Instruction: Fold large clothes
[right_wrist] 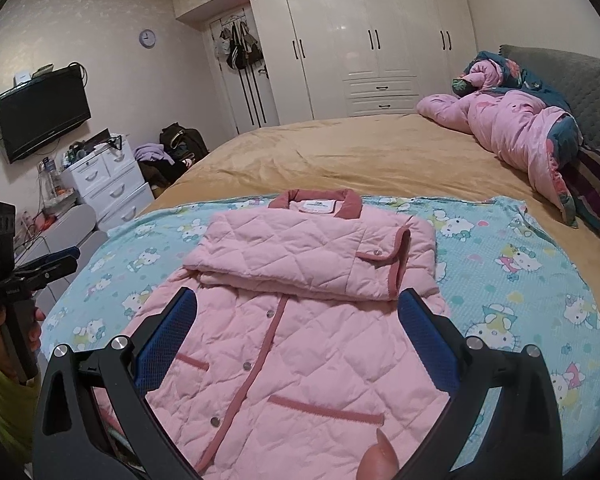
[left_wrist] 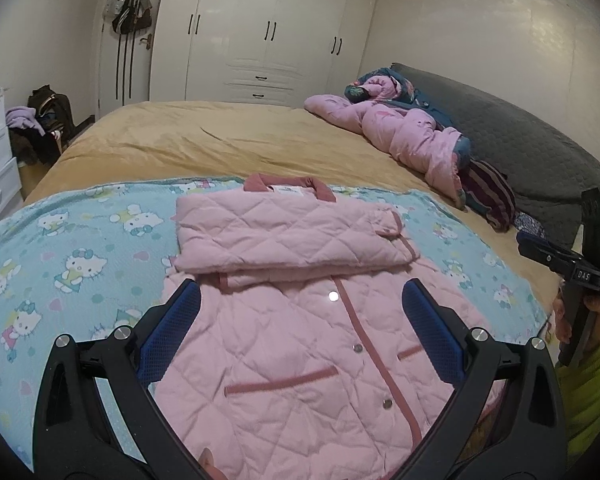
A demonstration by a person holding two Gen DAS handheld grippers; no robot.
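Observation:
A pink quilted jacket (left_wrist: 300, 344) with a dark pink collar lies front up on a Hello Kitty sheet (left_wrist: 80, 248), both sleeves folded across its chest. It also shows in the right wrist view (right_wrist: 300, 340). My left gripper (left_wrist: 302, 300) is open and empty above the jacket's lower half. My right gripper (right_wrist: 298, 312) is open and empty above the same part. Each gripper appears at the edge of the other's view, the right gripper at the right edge (left_wrist: 540, 250) and the left gripper at the left edge (right_wrist: 56, 260).
The sheet (right_wrist: 520, 280) lies on a tan bed (left_wrist: 220, 140). A bunched pink quilt (left_wrist: 412, 136) and a striped pillow (left_wrist: 488, 196) lie by the grey headboard (left_wrist: 520, 128). White drawers (right_wrist: 108, 188), a clothes pile (right_wrist: 172, 152) and wardrobes (right_wrist: 372, 40) stand beyond.

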